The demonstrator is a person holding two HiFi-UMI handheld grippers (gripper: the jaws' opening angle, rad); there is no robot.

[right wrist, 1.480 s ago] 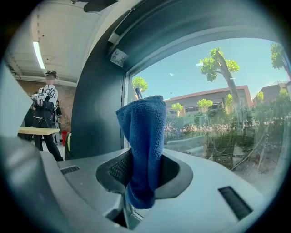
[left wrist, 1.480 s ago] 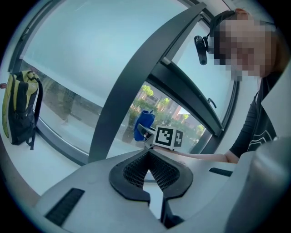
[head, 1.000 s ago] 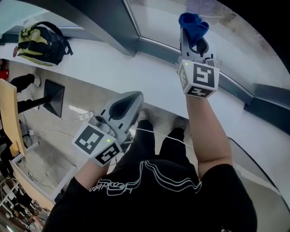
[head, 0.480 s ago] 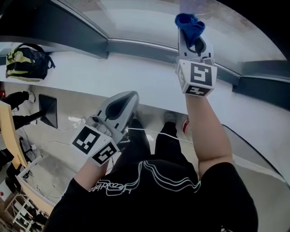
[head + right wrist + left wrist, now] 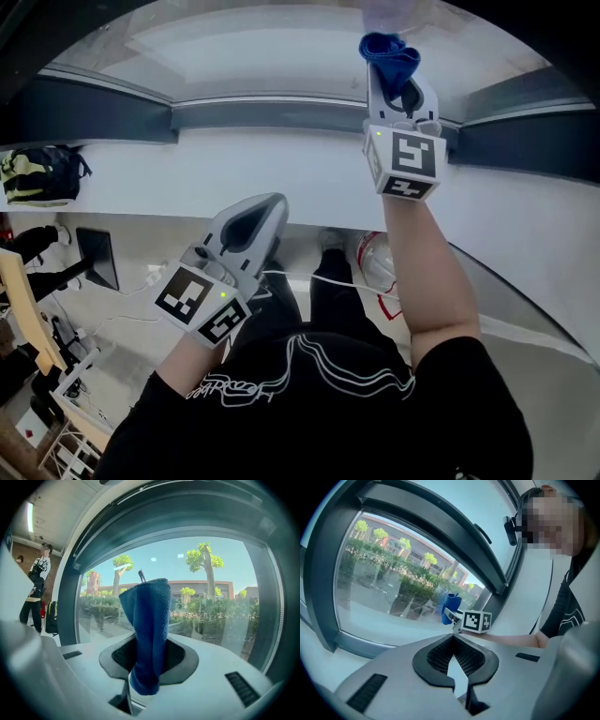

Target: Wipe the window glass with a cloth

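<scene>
A blue cloth (image 5: 389, 54) sticks up from my right gripper (image 5: 397, 82), which is shut on it and raised at the lower part of the window glass (image 5: 262, 47). In the right gripper view the cloth (image 5: 149, 620) stands folded between the jaws of the right gripper (image 5: 147, 656), with the glass (image 5: 211, 597) just beyond; I cannot tell whether cloth and glass touch. My left gripper (image 5: 255, 214) hangs lower, in front of the sill, shut and holding nothing. In the left gripper view the left gripper (image 5: 454, 651) points at the glass (image 5: 393, 573), with the cloth (image 5: 451, 605) off to the right.
A white sill (image 5: 234, 178) runs under the dark window frame (image 5: 234, 114). A black and yellow backpack (image 5: 37, 173) lies at its left end. A person (image 5: 36, 588) stands far left in the right gripper view. Furniture and cables fill the floor at lower left.
The head view has swung, so the window frame now lies level and the backpack has slid to the left edge. Both grippers keep their places and states; the cloth stays gripped.
</scene>
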